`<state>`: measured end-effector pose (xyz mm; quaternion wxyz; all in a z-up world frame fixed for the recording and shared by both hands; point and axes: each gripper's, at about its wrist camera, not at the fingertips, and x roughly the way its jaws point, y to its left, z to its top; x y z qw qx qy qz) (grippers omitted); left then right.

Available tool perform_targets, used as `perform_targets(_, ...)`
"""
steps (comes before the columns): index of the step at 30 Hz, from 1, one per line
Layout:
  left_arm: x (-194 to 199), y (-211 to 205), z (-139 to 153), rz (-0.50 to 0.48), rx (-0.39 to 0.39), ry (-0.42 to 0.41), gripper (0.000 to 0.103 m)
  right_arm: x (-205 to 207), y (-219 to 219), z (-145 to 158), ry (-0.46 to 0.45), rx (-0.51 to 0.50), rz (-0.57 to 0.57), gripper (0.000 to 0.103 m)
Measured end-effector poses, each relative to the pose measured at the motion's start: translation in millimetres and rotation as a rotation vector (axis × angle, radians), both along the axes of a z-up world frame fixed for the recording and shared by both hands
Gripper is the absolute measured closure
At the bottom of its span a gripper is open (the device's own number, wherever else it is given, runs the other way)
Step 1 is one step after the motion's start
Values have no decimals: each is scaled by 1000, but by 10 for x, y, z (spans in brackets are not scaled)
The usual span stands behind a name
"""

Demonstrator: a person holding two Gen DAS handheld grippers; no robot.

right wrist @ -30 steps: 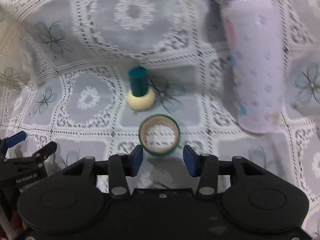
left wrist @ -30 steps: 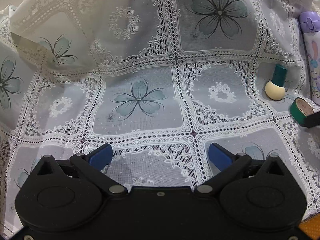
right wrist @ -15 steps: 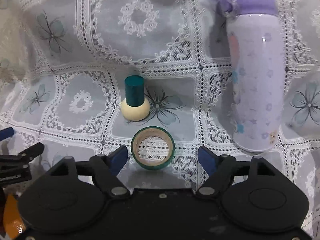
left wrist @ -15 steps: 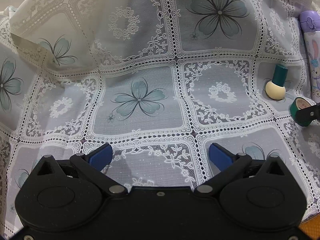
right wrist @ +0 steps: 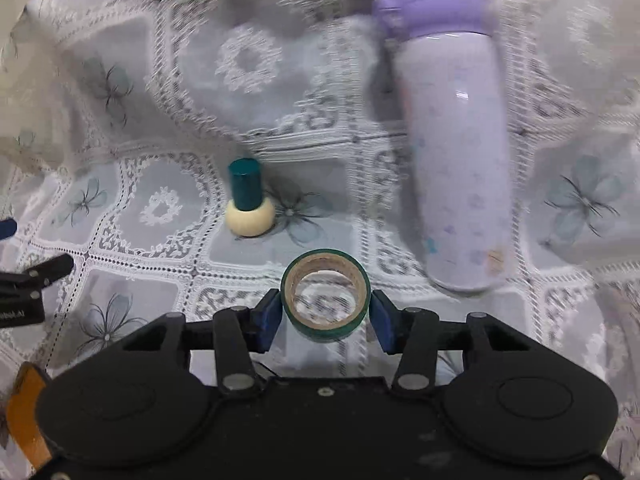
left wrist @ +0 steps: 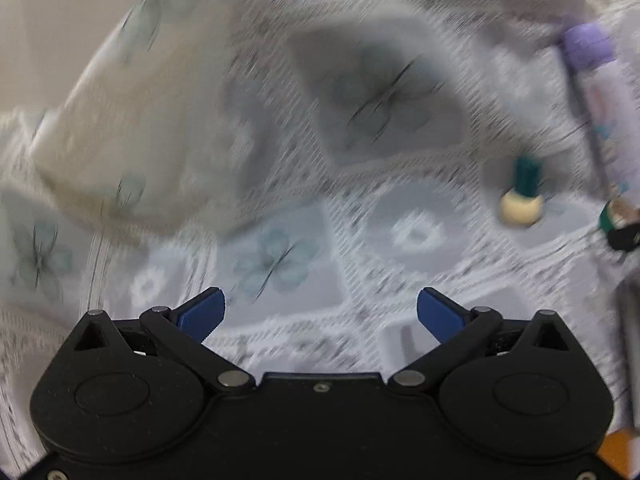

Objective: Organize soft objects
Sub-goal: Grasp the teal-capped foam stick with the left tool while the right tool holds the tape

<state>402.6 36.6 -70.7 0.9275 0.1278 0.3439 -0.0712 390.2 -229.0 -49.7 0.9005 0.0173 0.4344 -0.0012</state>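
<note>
Tape roll (right wrist: 325, 294), green outside and brown inside, sits low in the middle of the right wrist view. The right gripper (right wrist: 325, 312) has just been closing, and its blue fingers (right wrist: 269, 316) now squeeze the roll from both sides. Under it lies a white lace cloth (right wrist: 160, 248) with grey-green flowers, spread over the worktop. A little higher and to the left stands a small cream bottle with a dark green cap (right wrist: 249, 204), upright, near the roll but not touching it. Higher up on the right lies a big purple drink bottle (right wrist: 452, 152) with its lid on; what is inside cannot be seen. The left wrist view is very blurry. Low in that frame the left gripper (left wrist: 321, 312) has its fingers (left wrist: 202, 314) spread wide, with only cloth between them.
</note>
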Motion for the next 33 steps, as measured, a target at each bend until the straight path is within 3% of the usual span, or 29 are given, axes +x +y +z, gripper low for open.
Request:
perform_targets(5, -21, -434, 324, -75, -46, -29, 4, -233, -189, 5, -23, 1, -25, 56)
perform_targets(10, 148, -918, 398, -111, -124, 26, 4, -375, -325, -12, -24, 27, -36, 56)
perform_targets(19, 461, -1494, 123, -98, -50, 65, 4, -438, -487, -49, -26, 48, -54, 56)
perform_targets(25, 612, -1244, 85, 15, -99, 88, 4, -490, -512, -75, -17, 56, -56, 56)
perform_targets(30, 719, -690, 84, 178, -179, 120, 4, -486, -452, -77, -19, 59, -46, 56)
perform_targets(33, 690, -458, 82, 215, -185, 124, 4, -475, -428, -75, -20, 60, -44, 56)
